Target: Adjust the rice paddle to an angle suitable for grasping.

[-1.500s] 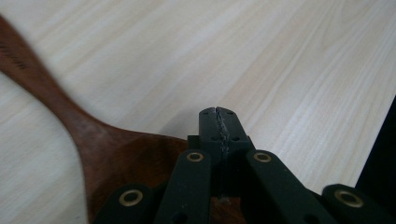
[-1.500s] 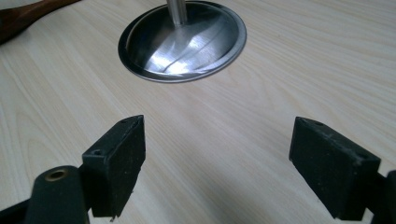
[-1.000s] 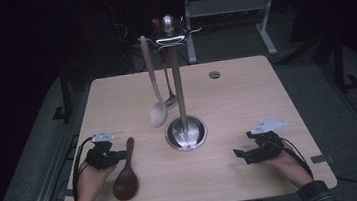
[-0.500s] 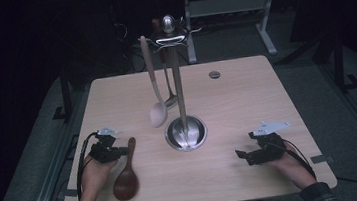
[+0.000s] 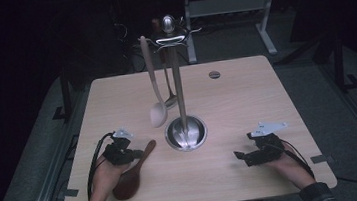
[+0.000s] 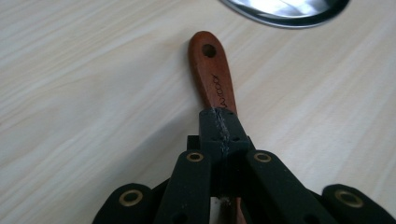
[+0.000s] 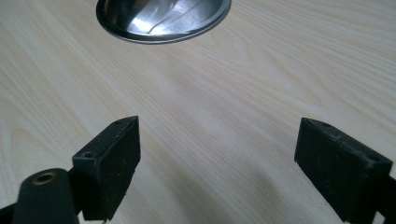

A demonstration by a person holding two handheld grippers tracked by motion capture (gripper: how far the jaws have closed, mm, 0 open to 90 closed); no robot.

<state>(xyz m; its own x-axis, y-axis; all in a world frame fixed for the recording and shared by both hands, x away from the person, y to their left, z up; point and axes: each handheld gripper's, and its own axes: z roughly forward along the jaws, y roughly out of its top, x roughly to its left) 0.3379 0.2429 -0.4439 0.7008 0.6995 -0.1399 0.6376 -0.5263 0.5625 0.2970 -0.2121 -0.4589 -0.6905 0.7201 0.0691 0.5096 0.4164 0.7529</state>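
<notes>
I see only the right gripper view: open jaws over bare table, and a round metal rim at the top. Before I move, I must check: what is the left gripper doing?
Observer: The left gripper is shut on the handle of a dark wooden spoon, a little behind the handle's hanging hole.
Operator: Thank you. And the round metal base in my view, what does it belong to?
Observer: It is the foot of a utensil stand. A pale spoon hangs from the hooks at its top, bowl down, beside the pole.
</notes>
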